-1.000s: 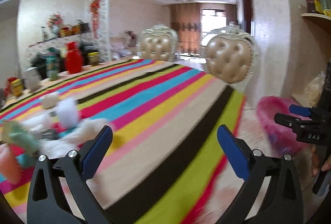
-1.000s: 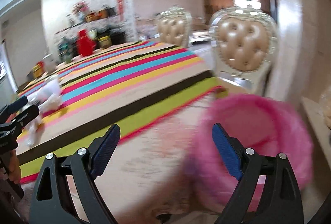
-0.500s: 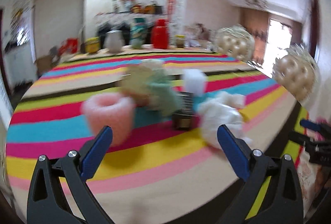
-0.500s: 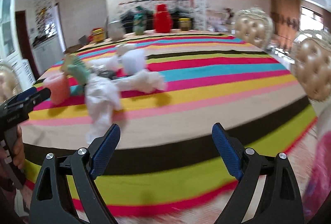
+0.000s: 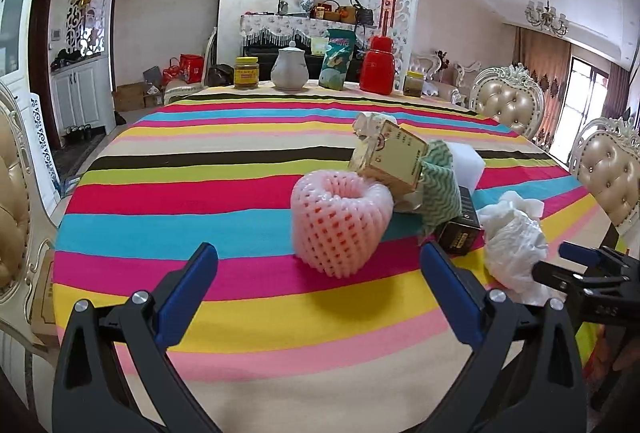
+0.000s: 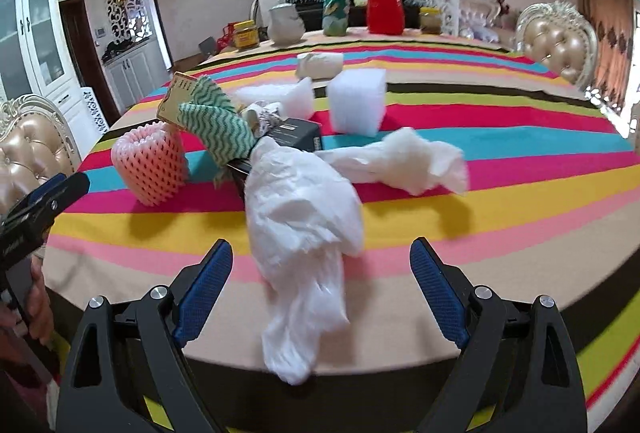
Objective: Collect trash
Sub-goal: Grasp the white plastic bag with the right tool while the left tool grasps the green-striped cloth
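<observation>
Both grippers' fingers apart | white plastic bag [image 6: 304, 233] overhangs table [image 6: 520, 233] edge | left stripes bare

Bare striped tablecloth [image 5: 168, 193] lies open ahead and left of the left gripper [image 5: 320, 293], up to the pink foam net [image 5: 340, 223]. Behind it crowd a tilted carton [image 5: 390, 157], green cloth [image 5: 440, 193] and black box [image 5: 460, 235] (touching, apparently). A white plastic bag [image 6: 300, 233] fills the gap before the right gripper [image 6: 322, 287]; the foam block [image 6: 356, 101] stands beyond
</observation>
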Demonstrator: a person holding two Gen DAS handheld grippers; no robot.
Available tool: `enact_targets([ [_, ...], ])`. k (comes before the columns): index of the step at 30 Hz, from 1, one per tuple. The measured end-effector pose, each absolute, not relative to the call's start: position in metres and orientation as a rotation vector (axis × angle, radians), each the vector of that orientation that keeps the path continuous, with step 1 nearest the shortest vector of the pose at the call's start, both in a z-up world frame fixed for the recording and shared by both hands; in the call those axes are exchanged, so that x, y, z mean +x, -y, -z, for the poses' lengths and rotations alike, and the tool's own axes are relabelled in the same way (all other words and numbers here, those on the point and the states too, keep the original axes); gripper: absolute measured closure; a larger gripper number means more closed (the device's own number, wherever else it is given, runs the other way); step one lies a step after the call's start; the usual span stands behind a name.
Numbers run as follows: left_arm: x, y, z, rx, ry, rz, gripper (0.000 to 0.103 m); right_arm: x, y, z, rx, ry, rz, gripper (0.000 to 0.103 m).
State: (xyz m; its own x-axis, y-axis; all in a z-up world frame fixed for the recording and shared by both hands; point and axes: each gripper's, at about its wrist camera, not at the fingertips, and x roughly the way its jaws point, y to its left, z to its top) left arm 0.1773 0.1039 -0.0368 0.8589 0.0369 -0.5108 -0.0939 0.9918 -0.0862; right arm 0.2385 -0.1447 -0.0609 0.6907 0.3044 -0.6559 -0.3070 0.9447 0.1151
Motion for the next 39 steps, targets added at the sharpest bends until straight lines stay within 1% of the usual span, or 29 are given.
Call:
enact_targets([
  [8, 0.188, -0.085, 0.038, -0.064, -0.552, -0.058, 0.005, 0.268, 0.130, 0.069, 0.000, -0.789, -0.395, 0.018],
  [9, 0.191, -0.082, 0.038, -0.064, -0.556, -0.054, 0.005, 0.269, 0.130, 0.068, -0.010, -0.786, -0.400, 0.020],
  [11, 0.195, -0.078, 0.038, -0.071, -0.569, -0.043, 0.005, 0.266, 0.127, 0.066, -0.052, -0.774, -0.402, 0.046],
  [12, 0.198, -0.075, 0.038, -0.075, -0.578, -0.035, 0.005, 0.264, 0.128, 0.065, -0.066, -0.767, -0.400, 0.049],
  [13, 0.201, -0.070, 0.038, -0.078, -0.585, -0.023, 0.005, 0.261, 0.130, 0.064, -0.075, -0.758, -0.398, 0.055],
  [14, 0.205, -0.064, 0.038, -0.079, -0.589, -0.009, 0.005, 0.258, 0.134, 0.063, -0.075, -0.751, -0.395, 0.065],
  [16, 0.213, -0.052, 0.039, -0.073, -0.604, 0.007, 0.005, 0.252, 0.145, 0.061, -0.080, -0.732, -0.378, 0.073],
  [18, 0.223, -0.040, 0.040, -0.071, -0.620, 0.022, 0.006, 0.245, 0.158, 0.060, -0.080, -0.710, -0.347, 0.075],
  [20, 0.234, -0.026, 0.041, -0.070, -0.631, 0.043, 0.011, 0.239, 0.176, 0.058, -0.045, -0.694, -0.325, 0.075],
  [22, 0.247, -0.013, 0.041, -0.062, -0.635, 0.040, 0.020, 0.233, 0.192, 0.056, -0.015, -0.679, -0.308, 0.075],
  [25, 0.269, -0.002, 0.042, -0.084, -0.644, 0.039, 0.027, 0.226, 0.206, 0.054, -0.007, -0.664, -0.283, 0.075],
  [29, 0.293, 0.005, 0.046, -0.082, -0.656, -0.006, 0.030, 0.221, 0.219, 0.053, 0.024, -0.653, -0.276, 0.075],
  [30, 0.299, 0.006, 0.048, -0.074, -0.660, -0.024, 0.033, 0.220, 0.220, 0.053, 0.030, -0.654, -0.278, 0.075],
  [32, 0.307, 0.003, 0.053, -0.077, -0.681, -0.033, 0.047, 0.216, 0.222, 0.052, 0.044, -0.641, -0.280, 0.075],
  [33, 0.309, 0.001, 0.057, -0.091, -0.700, -0.028, 0.064, 0.216, 0.222, 0.052, 0.048, -0.636, -0.280, 0.075],
  [34, 0.310, -0.003, 0.059, -0.115, -0.712, -0.015, 0.076, 0.214, 0.223, 0.052, 0.052, -0.633, -0.280, 0.075],
  [39, 0.279, -0.006, 0.047, -0.101, -0.622, 0.001, 0.079, 0.212, 0.223, 0.050, 0.058, -0.623, -0.273, 0.075],
])
